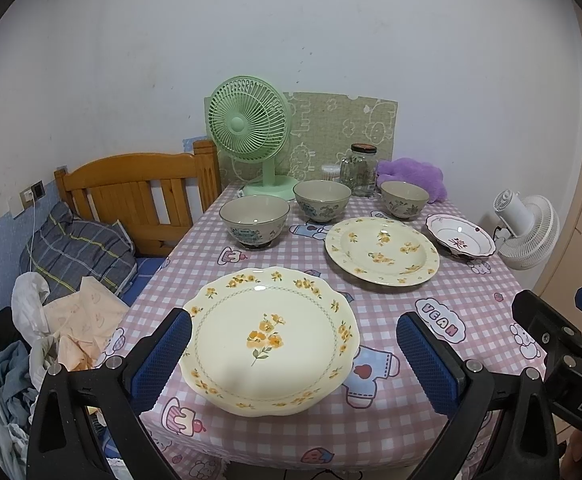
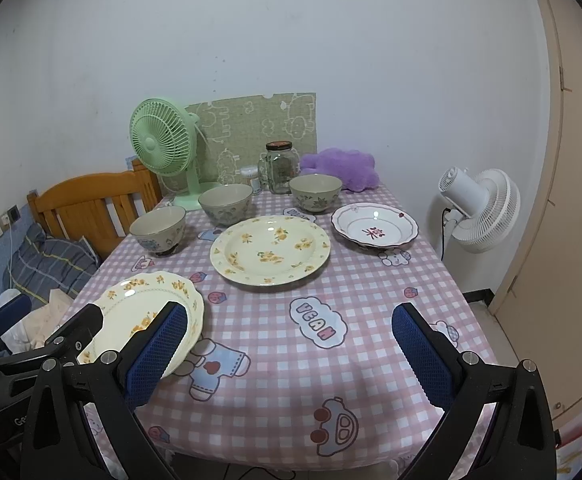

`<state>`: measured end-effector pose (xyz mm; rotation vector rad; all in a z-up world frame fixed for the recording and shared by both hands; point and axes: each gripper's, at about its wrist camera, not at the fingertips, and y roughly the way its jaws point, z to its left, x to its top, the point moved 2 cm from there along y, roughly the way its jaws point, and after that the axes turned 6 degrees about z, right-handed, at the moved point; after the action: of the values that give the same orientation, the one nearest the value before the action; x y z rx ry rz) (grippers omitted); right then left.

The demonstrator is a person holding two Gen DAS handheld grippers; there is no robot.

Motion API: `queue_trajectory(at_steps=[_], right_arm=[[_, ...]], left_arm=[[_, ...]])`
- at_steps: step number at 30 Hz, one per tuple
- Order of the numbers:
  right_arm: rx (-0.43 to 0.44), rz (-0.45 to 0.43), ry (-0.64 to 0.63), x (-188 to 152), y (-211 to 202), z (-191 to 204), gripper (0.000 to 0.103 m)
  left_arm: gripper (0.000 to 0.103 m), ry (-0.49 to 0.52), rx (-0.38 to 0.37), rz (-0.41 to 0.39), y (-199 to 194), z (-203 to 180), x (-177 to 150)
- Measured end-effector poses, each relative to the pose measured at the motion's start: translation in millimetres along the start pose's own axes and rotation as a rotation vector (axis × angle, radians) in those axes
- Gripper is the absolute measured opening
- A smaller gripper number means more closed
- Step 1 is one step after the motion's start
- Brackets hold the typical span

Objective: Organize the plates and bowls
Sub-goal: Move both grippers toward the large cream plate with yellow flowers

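In the left wrist view my left gripper (image 1: 293, 316) is open, with its fingers on either side of a scalloped cream plate with yellow flowers (image 1: 269, 340) that lies at the table's near left. Behind it lie a round cream flowered plate (image 1: 383, 250) and a small white plate with a red character (image 1: 461, 236). Three bowls (image 1: 255, 216) (image 1: 322, 200) (image 1: 404, 199) stand in a row further back. My right gripper (image 2: 289, 307) is open over bare tablecloth. In its view the scalloped plate (image 2: 139, 316) is partly hidden behind its left finger.
A pink checked cloth (image 1: 471, 292) covers the table. At the back stand a green fan (image 1: 247, 120), a glass jar (image 1: 359, 168) and a purple plush (image 1: 415, 174). A white fan (image 2: 479, 208) stands off the right side. A bed with a wooden headboard (image 1: 131, 188) and clothes is on the left.
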<state>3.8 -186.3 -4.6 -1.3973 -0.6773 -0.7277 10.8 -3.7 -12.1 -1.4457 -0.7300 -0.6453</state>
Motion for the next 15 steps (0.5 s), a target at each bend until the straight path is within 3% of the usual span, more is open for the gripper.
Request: queue_trajectory(at_steps=[15], right_arm=[[-0.003,0.004,-0.005,-0.5,1.2,-6.9,0.103]], left_arm=[[0.102,0.003,-0.001,-0.006,-2.6,-5.2,2.8]])
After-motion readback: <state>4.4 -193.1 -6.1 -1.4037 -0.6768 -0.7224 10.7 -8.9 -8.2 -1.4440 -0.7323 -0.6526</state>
